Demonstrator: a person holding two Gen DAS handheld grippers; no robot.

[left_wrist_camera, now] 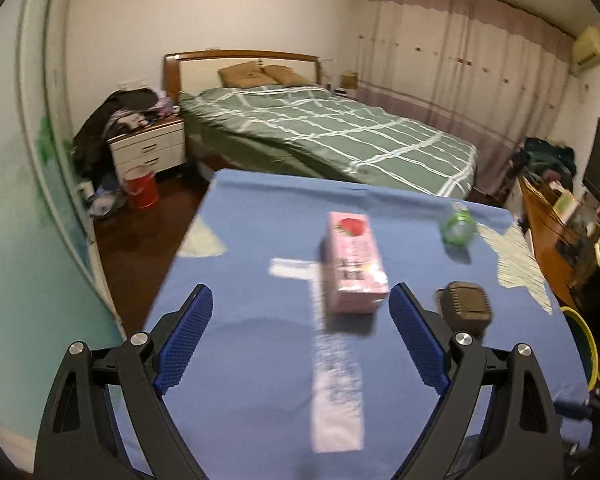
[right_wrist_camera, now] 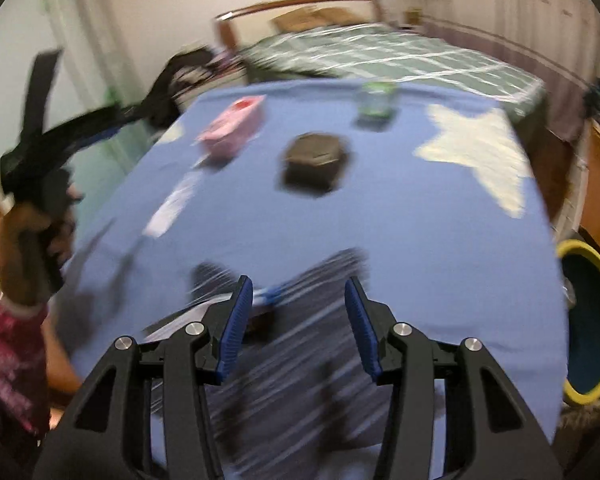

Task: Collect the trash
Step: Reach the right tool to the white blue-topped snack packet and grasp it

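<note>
A pink strawberry carton (left_wrist_camera: 354, 268) lies on the blue-covered table (left_wrist_camera: 260, 220), just ahead of my open left gripper (left_wrist_camera: 300, 312) and nearer its right finger. A white strip of paper (left_wrist_camera: 336, 384) lies under and before the carton. A small black box (left_wrist_camera: 466, 308) and a green-labelled clear bottle (left_wrist_camera: 458, 226) stand to the right. In the right wrist view my right gripper (right_wrist_camera: 299, 298) is open above a dark crinkly plastic wrapper (right_wrist_camera: 300, 360). The carton (right_wrist_camera: 234, 128), the black box (right_wrist_camera: 314, 160) and the bottle (right_wrist_camera: 376, 100) lie farther off. The view is blurred.
A yellow-rimmed bin (right_wrist_camera: 590, 320) stands at the table's right edge. The person's left hand and gripper (right_wrist_camera: 40, 152) show at the left. A bed with a green checked cover (left_wrist_camera: 332, 132), a nightstand (left_wrist_camera: 148, 148) and a red bucket (left_wrist_camera: 140, 188) lie beyond the table.
</note>
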